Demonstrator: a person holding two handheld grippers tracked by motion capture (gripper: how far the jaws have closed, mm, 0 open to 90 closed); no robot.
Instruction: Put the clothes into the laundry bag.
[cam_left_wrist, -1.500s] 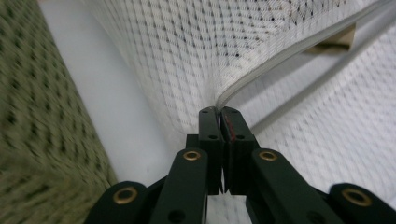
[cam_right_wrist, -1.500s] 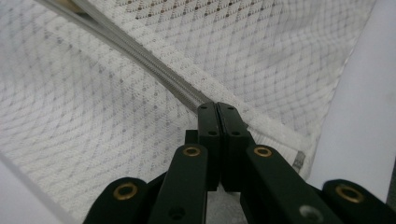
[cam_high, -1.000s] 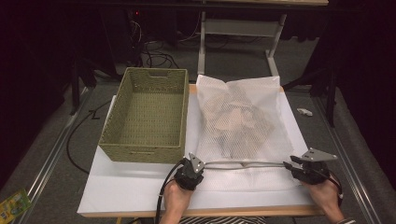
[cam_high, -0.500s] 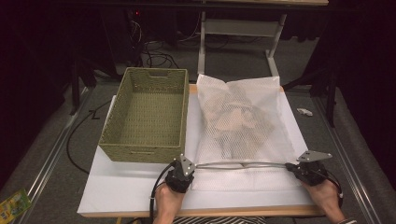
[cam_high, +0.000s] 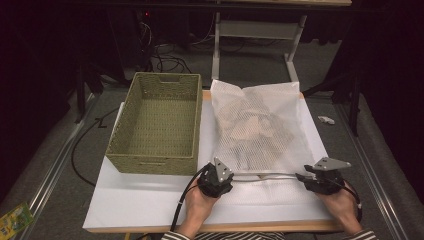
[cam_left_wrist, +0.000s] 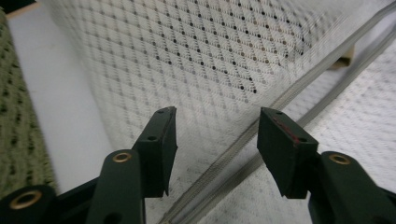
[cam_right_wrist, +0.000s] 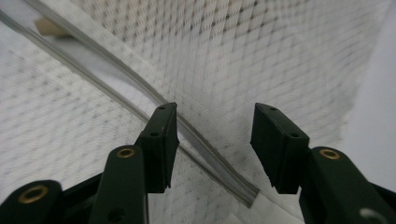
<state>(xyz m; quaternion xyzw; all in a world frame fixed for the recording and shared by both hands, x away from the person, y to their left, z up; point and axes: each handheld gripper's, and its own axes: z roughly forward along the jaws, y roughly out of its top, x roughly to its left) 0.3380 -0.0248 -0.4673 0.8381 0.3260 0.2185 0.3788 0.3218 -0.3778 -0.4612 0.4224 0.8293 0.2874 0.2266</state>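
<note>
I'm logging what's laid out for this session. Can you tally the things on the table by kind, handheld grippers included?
Woven basket: 1
White mesh laundry bag, zipper along its near edge: 1
Handheld grippers, left gripper and right gripper, both with jaws apart at the zipper: 2
Total: 4

Dark room; grey floor (cam_high: 60, 165); cables (cam_high: 165, 60).

Both claws have just been opening: the left claw (cam_left_wrist: 212, 140) and right claw (cam_right_wrist: 212, 140) have let go of the mesh bag's zipper edge (cam_high: 265, 176).
</note>
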